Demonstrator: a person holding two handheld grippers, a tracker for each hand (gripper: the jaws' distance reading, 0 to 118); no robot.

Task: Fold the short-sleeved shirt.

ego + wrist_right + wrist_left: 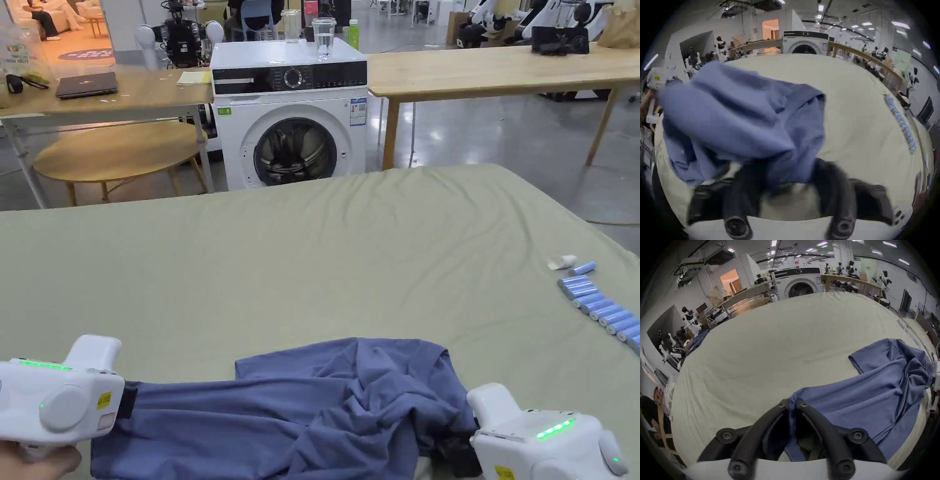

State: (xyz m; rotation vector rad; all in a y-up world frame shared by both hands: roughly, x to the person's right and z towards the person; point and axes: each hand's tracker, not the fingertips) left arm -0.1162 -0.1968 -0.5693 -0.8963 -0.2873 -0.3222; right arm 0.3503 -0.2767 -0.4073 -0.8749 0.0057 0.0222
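While the left gripper point(792, 404) pinches an edge of the crumpled blue cotton short-sleeved shirt point(325, 406) lying between it and the right gripper point(459, 453), whose blurred, cloth-draped jaws I cannot judge, the bunched fabric there could slip free.

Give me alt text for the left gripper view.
The left gripper has its two black jaws shut on an edge of a crumpled blue short-sleeved shirt, which lies on a pale green bedsheet. A white washing machine stands behind.
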